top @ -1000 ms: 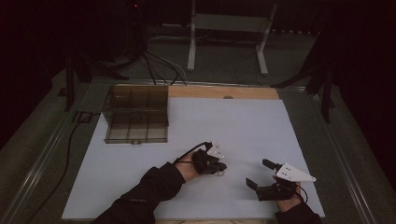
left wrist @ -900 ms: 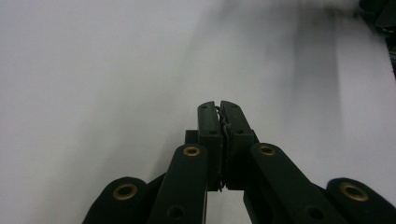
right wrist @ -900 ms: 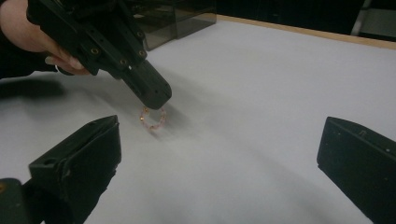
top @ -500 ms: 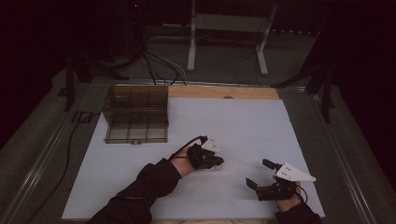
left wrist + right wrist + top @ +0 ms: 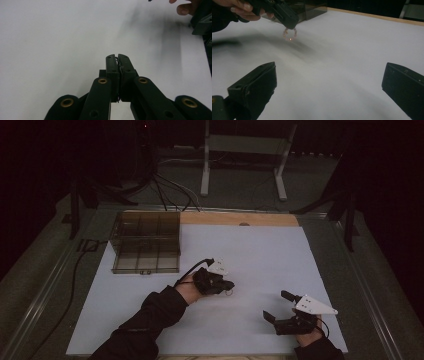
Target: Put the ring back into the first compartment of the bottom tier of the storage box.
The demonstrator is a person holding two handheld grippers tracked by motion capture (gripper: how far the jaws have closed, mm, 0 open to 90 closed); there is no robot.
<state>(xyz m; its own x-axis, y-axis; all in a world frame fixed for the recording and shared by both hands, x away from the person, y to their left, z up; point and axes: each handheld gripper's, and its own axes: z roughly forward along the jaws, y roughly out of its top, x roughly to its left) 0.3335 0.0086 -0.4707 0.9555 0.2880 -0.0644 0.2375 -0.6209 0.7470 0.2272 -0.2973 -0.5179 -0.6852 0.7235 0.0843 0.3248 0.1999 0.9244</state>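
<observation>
white paper (image 5: 250, 255) was spread across the table, with a strip of bare wood (image 5: 240, 219) left showing along its far edge and dark floor, cables and a metal stand seen beyond. a smoky, see-through compartment box (image 5: 146, 242) was set on the far left part of the sheet, its inside divided into small cells.

the left gripper (image 5: 229, 285) was held above the middle of the sheet, just off the near right corner of the box, its jaws pointed to the right. in the left gripper view the jaws (image 5: 117, 65) were seen pressed together, with a thin thread-like thing pinched in the seam between the pads. from the right gripper view, a small ring of pinkish beads (image 5: 290, 34) was seen hung from the tips of that gripper, clear of the paper, with its shadow thrown on the sheet beneath. the same ring (image 5: 229, 293) was faintly made out in the high view, just under the jaw tips.

the right gripper (image 5: 277, 306) was kept low near the front right of the sheet, well apart from the ring, its jaws spread wide with nothing between them.
</observation>
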